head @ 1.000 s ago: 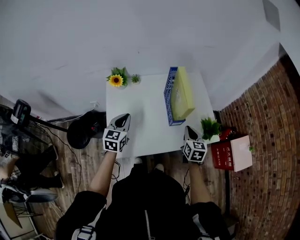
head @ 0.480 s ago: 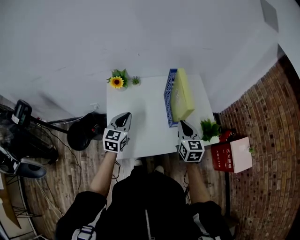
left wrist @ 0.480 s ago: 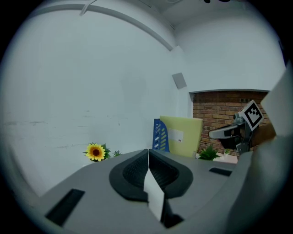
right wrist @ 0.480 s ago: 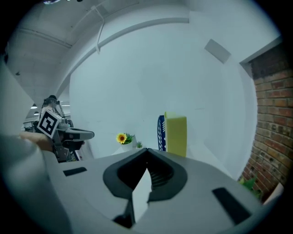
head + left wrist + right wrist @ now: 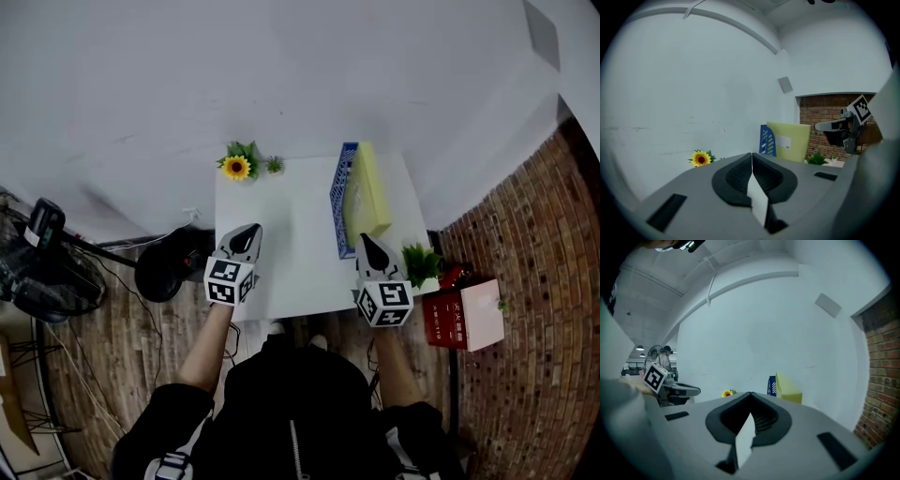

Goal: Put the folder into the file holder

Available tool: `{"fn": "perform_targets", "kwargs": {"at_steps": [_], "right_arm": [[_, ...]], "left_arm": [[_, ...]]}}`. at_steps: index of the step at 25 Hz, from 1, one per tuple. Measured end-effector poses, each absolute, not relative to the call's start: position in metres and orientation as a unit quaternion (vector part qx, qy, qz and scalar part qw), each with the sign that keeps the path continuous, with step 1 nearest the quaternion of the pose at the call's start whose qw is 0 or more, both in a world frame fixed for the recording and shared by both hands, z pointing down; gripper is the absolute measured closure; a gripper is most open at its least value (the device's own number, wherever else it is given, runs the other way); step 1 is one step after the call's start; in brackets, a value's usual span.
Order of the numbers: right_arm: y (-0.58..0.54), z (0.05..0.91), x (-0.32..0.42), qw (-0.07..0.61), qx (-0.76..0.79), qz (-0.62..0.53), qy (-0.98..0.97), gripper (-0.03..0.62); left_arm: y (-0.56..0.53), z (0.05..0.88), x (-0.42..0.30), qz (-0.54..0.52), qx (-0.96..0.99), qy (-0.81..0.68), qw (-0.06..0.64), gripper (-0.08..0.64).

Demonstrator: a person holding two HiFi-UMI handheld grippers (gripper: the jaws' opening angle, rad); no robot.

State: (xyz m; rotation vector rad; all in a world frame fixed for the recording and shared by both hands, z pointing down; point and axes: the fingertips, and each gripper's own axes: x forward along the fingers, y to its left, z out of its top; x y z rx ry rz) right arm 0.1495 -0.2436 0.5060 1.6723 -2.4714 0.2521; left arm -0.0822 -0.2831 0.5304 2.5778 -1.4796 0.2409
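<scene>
Right of centre in the head view, the yellow folder [image 5: 367,192] stands upright in the blue file holder [image 5: 341,202] on the white table [image 5: 281,234]. Just below the holder, the right gripper [image 5: 367,241] has its jaws pressed together on nothing. At the table's lower left, the left gripper [image 5: 248,231] is likewise closed and empty.

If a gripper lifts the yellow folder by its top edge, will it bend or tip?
The yellow folder stands flat, unbowed, beside the blue file holder, so probably fairly stiff. It looks thin and broad: likely light, yet apt to tip if pushed sideways.
</scene>
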Motion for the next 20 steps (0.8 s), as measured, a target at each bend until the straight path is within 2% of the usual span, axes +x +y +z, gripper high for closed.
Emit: {"fn": "perform_targets", "kwargs": {"at_steps": [20], "right_arm": [[-0.249,0.512,0.155,0.085,0.563,0.082,-0.818,0.584]], "left_arm": [[-0.297,0.531,-0.079,0.08,0.863,-0.493,0.08,0.535]]}}
